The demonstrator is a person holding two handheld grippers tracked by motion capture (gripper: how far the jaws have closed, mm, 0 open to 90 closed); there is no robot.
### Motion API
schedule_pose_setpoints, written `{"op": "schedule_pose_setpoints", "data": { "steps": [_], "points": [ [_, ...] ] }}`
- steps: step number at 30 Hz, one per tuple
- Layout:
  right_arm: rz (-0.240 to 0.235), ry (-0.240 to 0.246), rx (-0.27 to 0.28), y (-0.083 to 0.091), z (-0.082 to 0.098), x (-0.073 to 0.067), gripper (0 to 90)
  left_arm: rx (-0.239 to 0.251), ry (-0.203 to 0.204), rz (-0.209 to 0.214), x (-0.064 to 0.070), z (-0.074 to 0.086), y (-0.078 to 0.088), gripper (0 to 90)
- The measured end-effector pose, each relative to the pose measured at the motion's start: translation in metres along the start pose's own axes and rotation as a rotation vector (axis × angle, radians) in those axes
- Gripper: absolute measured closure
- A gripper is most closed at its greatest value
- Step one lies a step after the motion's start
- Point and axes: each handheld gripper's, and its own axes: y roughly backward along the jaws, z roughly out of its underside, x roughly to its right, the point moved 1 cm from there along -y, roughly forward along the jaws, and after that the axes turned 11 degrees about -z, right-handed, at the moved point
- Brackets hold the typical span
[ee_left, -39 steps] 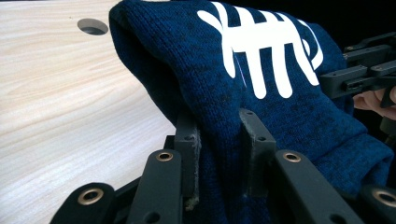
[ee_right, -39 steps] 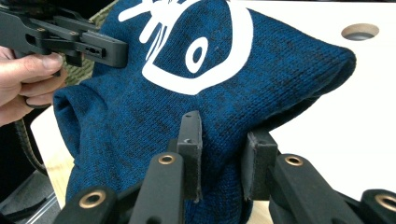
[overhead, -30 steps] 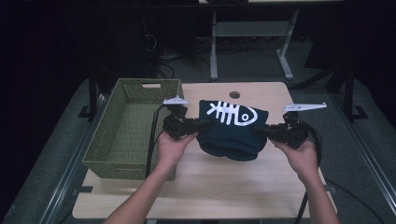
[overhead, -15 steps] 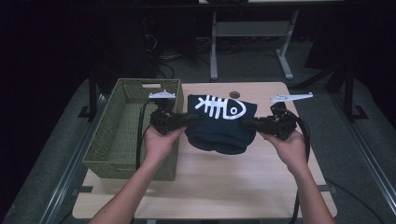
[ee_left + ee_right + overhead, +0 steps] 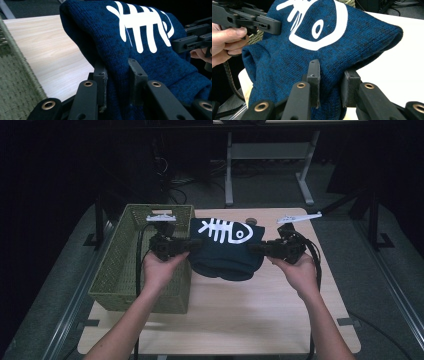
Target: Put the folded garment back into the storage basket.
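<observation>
The left gripper is clamped on a fold at one side of the dark blue knitted sweater, its black pads pinching the cloth between them. The right gripper is clamped the same way on the opposite side of the sweater. In the high view the left gripper and the right gripper hold the folded sweater stretched between them above the wooden table, its lower fold sagging toward the tabletop, just beside the basket.

The green woven basket stands at the table's left edge; nothing can be seen lying inside it, though the left hand covers part of its right wall.

The sweater is a speckled dark blue knit with a white fish-skeleton print facing up: ribs to the left, round-eyed head to the right.
</observation>
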Motion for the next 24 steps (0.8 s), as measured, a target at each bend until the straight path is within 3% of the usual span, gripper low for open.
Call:
{"op": "schedule_pose_setpoints", "data": {
  "steps": [24],
  "points": [
    [-0.037,0.013,-0.027,-0.039,-0.021,-0.008,72.3,-0.003,0.032,-0.053,-0.033,0.002,0.025,72.4]
  ]
}}
